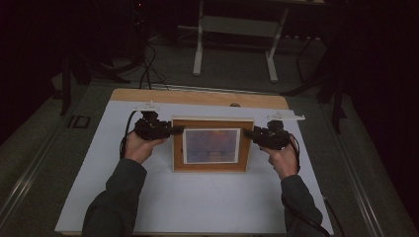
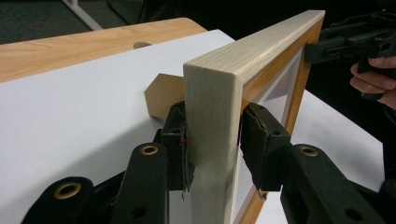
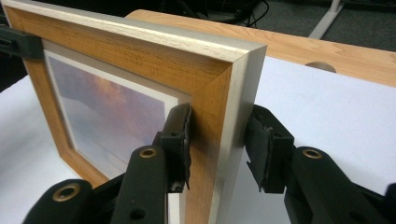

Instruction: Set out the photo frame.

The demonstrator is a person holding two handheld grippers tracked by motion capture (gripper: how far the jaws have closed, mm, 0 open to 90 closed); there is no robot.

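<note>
Upright, wooden picture frame [image 1: 212, 144], pale outer edge, sunset-toned print inside

The frame [image 1: 212, 144] is honey-brown wood with pale cream edges; its picture [image 1: 211, 146] blends hazy purple, blue and orange. The bench [image 1: 197, 197] is white over light wood. The fingers [image 2: 180, 140] are black.

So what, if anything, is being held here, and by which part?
The upright light-wood picture frame: left gripper straddles its left side rail, right gripper its right rail. Whether the pads press cannot be told.
</note>
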